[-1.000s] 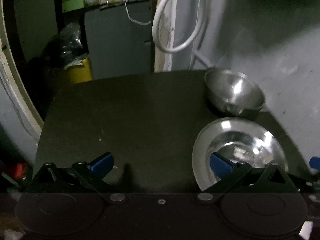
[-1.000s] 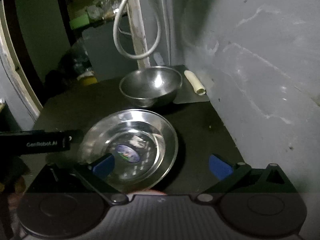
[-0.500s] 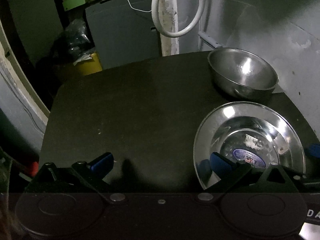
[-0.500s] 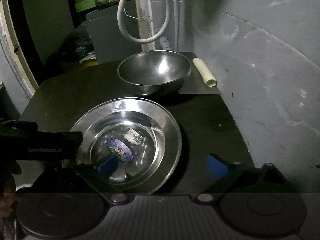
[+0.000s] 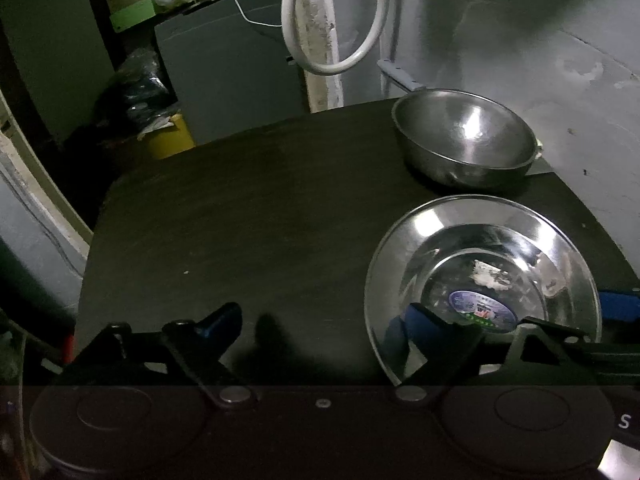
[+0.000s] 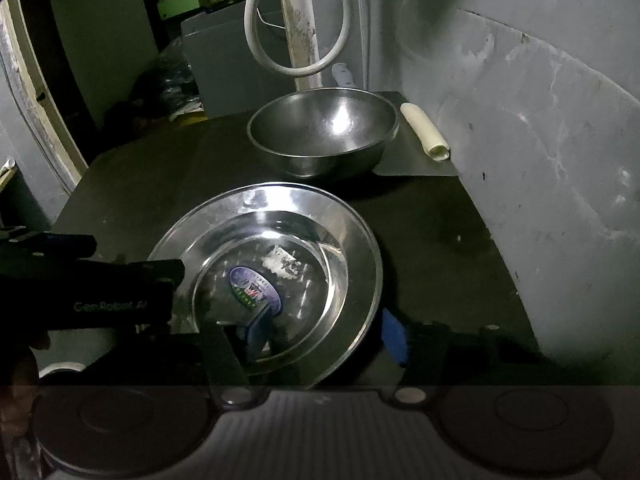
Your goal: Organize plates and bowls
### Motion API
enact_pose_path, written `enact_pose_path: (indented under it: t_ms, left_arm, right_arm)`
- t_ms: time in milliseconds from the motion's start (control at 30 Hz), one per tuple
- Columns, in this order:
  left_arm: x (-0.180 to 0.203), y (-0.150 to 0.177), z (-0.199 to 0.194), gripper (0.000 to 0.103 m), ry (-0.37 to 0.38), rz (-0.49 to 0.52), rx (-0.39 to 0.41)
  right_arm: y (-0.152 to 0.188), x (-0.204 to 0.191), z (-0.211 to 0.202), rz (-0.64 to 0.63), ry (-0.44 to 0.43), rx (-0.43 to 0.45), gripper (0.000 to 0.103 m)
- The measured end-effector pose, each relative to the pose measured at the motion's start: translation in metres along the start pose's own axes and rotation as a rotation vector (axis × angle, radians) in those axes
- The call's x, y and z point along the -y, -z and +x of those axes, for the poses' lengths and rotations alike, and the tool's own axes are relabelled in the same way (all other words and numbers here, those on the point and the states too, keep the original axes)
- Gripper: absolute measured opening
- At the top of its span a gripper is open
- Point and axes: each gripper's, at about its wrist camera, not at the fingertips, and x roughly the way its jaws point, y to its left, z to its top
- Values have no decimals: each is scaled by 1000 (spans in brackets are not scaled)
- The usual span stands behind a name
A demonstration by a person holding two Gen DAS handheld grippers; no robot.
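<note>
A shiny steel plate (image 5: 416, 248) with a round sticker lies on the dark table at the right; it also shows in the right wrist view (image 6: 340, 220). A steel bowl (image 5: 464, 136) stands behind it, near the wall (image 6: 324, 128). My left gripper (image 5: 320, 320) is open over the table; its right finger reaches over the plate's near left rim. My right gripper (image 6: 324, 332) is open and straddles the plate's near right rim, left finger inside the plate, right finger outside. The left gripper's body (image 6: 92, 292) shows at the left in the right wrist view.
A grey wall (image 6: 540, 160) borders the table on the right. A rolled white thing (image 6: 426, 132) lies on a flat grey sheet (image 6: 404, 164) beside the bowl. A white hose loop (image 5: 332, 20) hangs behind. A yellow bin (image 5: 172, 140) stands beyond the table's (image 5: 240, 220) far edge.
Both grippers have moved forward toward the plate. My right gripper's fingers have narrowed around the plate's near rim. The plate and bowl have stayed in place.
</note>
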Motion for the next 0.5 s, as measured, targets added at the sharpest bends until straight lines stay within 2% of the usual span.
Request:
enact_pose_path:
  t_ms: [233, 333, 467, 500]
  left_arm:
    - [3, 0, -2, 65, 56, -1, -4]
    - [3, 0, -3, 53, 88, -5, -4]
    - [1, 1, -1, 32, 163, -28, -18]
    - [0, 2, 0, 30, 188, -40, -26]
  right_arm:
    - [0, 1, 0, 16, -3, 1, 56]
    - [0, 1, 0, 26, -3, 1, 53]
    - [1, 2, -2, 47, -6, 3, 49]
    - [1, 3, -2, 52, -12, 3, 48]
